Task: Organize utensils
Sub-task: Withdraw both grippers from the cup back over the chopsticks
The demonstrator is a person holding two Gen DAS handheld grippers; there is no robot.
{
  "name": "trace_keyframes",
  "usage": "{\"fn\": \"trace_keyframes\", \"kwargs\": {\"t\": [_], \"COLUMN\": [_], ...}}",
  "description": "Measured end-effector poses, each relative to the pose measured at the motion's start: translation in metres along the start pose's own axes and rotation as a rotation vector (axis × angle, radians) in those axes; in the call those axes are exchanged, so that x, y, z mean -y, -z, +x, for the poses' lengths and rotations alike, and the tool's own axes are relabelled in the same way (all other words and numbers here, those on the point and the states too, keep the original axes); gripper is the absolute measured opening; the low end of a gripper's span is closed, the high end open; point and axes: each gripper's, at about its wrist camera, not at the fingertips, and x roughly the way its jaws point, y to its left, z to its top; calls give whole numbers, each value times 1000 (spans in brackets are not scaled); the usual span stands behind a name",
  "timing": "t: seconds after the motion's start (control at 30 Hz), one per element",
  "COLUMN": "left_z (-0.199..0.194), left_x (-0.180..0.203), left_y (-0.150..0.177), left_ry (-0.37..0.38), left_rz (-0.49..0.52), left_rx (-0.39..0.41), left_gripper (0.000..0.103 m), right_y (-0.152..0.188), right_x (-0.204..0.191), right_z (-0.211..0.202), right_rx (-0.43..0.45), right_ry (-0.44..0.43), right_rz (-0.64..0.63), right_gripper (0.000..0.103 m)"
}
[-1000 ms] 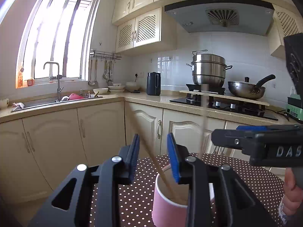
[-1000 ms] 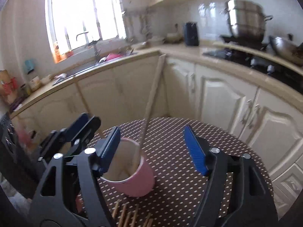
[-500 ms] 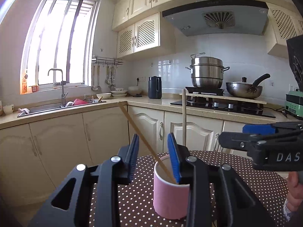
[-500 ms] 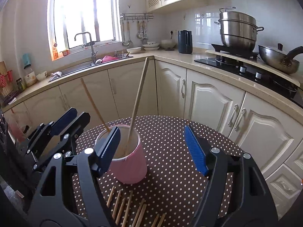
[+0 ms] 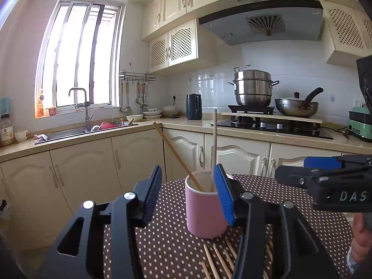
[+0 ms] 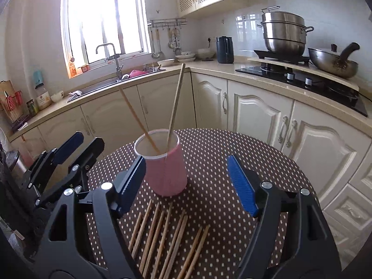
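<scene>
A pink cup stands on the round dotted table with two wooden chopsticks leaning inside it. Several more chopsticks lie in a row on the cloth in front of it. My right gripper hangs open above that row, holding nothing, with the cup just beyond its left finger. In the left wrist view the cup sits ahead of my left gripper, whose jaws are opening with nothing held between them. The right gripper shows at that view's right edge.
Cream cabinets and a counter wrap around behind the table. A sink sits under the window, and a steamer pot and a pan stand on the hob. A hand shows at the right edge.
Both grippers have drawn back from the cup, so it looks farther off and the loose chopsticks have come into view. The left jaws have spread wider. Both chopsticks stay in the cup.
</scene>
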Motion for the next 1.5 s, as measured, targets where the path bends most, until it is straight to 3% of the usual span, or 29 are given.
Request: {"fn": "trace_keyframes", "kwargs": {"t": [0.6, 0.87, 1.3, 1.5], "left_z": [-48, -45, -14, 3], "left_x": [30, 28, 7, 8], "left_y": [25, 42, 74, 89], "left_ry": [6, -14, -38, -3], "left_rz": [34, 12, -137, -177], "left_rx": [-80, -217, -428, -528], "left_gripper": [54, 55, 55, 55], "right_y": [62, 77, 106, 114], "right_x": [7, 11, 25, 31], "right_z": [-26, -15, 21, 37], "right_rx": [-84, -136, -263, -330], "right_ry": [15, 53, 170, 196], "right_rz": [62, 77, 110, 117], "right_gripper": [73, 73, 73, 73]}}
